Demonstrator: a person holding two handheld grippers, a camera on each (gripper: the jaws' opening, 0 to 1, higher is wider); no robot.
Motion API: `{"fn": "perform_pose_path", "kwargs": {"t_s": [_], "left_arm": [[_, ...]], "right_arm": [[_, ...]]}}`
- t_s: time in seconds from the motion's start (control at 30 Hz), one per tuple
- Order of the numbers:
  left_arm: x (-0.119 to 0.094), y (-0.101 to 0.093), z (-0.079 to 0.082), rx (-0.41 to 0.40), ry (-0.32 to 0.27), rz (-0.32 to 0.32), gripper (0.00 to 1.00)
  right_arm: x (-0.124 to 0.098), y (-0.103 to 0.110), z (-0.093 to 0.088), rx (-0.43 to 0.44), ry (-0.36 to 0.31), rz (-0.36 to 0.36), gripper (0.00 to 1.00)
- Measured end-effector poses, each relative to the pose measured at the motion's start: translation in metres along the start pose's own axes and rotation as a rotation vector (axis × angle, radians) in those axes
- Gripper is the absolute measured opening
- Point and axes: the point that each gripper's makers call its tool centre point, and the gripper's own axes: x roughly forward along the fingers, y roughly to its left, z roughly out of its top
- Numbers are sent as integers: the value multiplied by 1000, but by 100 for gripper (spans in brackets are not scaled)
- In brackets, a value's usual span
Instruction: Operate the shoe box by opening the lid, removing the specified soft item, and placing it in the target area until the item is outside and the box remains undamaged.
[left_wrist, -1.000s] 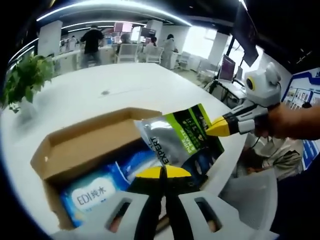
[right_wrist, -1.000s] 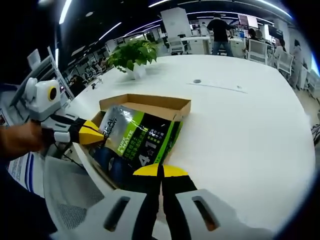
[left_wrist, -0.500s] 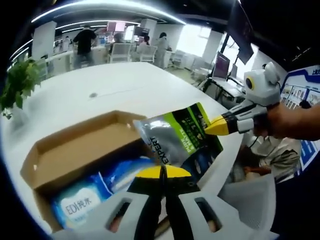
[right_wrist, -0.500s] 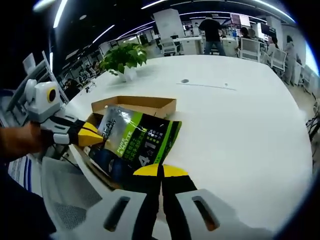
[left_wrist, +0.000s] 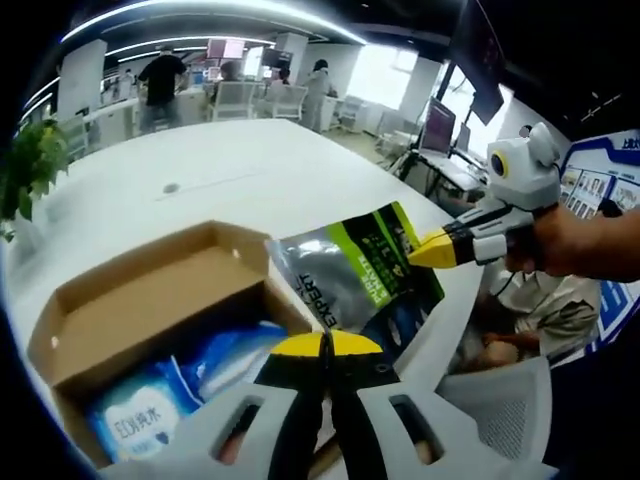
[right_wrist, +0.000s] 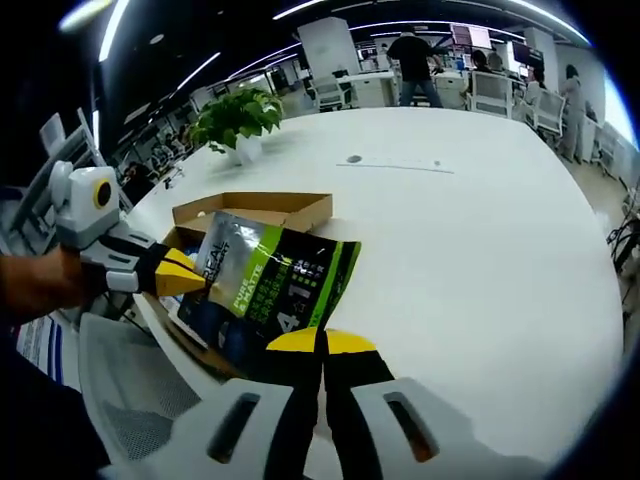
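A silver, green and dark blue pouch hangs above the front corner of the open cardboard shoe box. My left gripper is shut on one edge of the pouch. My right gripper is shut on the opposite edge. Inside the box lies a blue pack of wipes. In the left gripper view, the box's lid flap stands folded back at the far side.
The box sits near the edge of a large white table. A potted plant stands farther along the table. A grey mesh chair is beside the table edge. People stand at desks far behind.
Both grippers have carried the pouch a little away from the box. In the left gripper view, the box has slid left and lower. Both grips are unchanged.
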Motion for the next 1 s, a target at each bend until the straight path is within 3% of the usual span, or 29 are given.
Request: {"fn": "perform_pose_path", "kwargs": {"t_s": [1.0], "left_arm": [[58, -26, 10, -1, 42, -45, 0]], "right_arm": [[-9, -60, -12, 58, 11, -33, 0]]}}
